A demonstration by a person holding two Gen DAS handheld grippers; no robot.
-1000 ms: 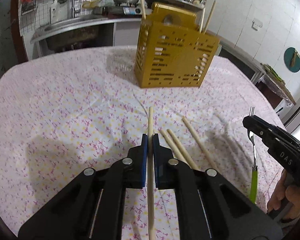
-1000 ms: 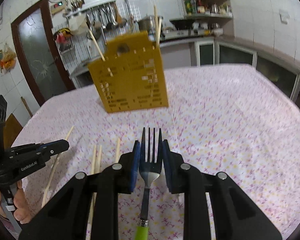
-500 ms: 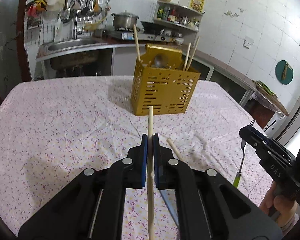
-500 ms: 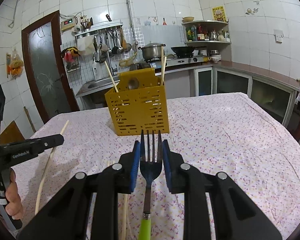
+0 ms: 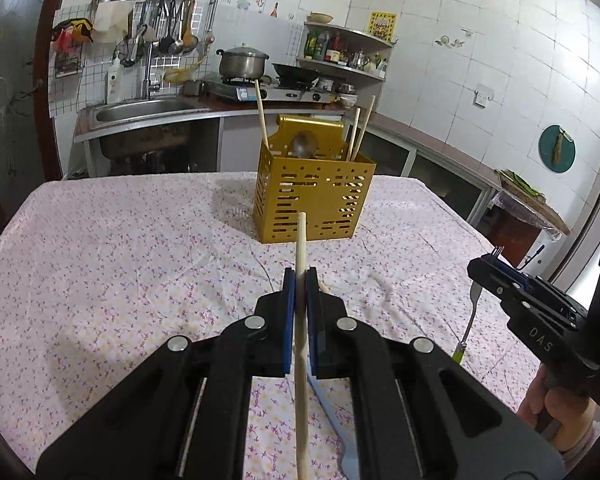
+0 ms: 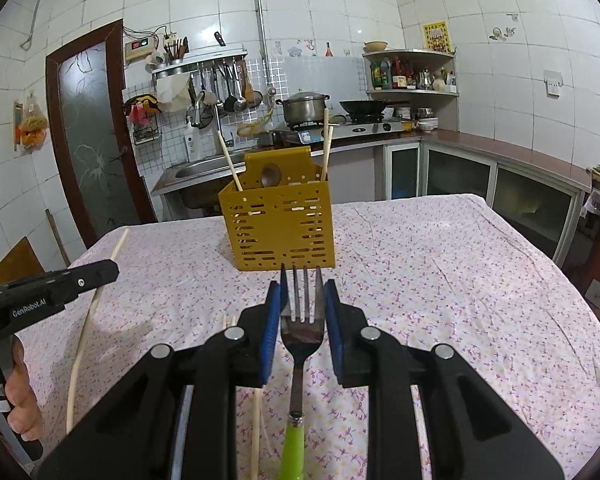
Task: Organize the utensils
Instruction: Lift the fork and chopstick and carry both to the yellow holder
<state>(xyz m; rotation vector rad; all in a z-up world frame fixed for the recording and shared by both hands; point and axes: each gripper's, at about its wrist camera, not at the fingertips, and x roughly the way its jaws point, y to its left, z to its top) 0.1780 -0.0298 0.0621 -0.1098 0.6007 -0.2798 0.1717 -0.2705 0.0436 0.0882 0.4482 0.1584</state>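
The left gripper (image 5: 300, 280) pinches a light, stiff chopstick (image 5: 301, 240) mid-shaft. The right gripper (image 6: 302, 300) clamps a slick metal fork (image 6: 302, 332) at its head, the yellow holder (image 6: 278, 228) standing mid-table.

Evenly lit kitchen, sharp fisheye views

Soft indoor light; faint shadows on the tablecloth (image 5: 100, 264) beside the yellow basket (image 5: 314, 204). Wall tiles (image 6: 480, 8) bend near the dark, vignetted corners. No motion blur.

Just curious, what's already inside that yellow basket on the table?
Three wooden chopsticks poke up out of the yellow basket, and a metal spoon bowl shows above the rim. Their lower ends, and anything shorter, are hidden behind the slotted walls.
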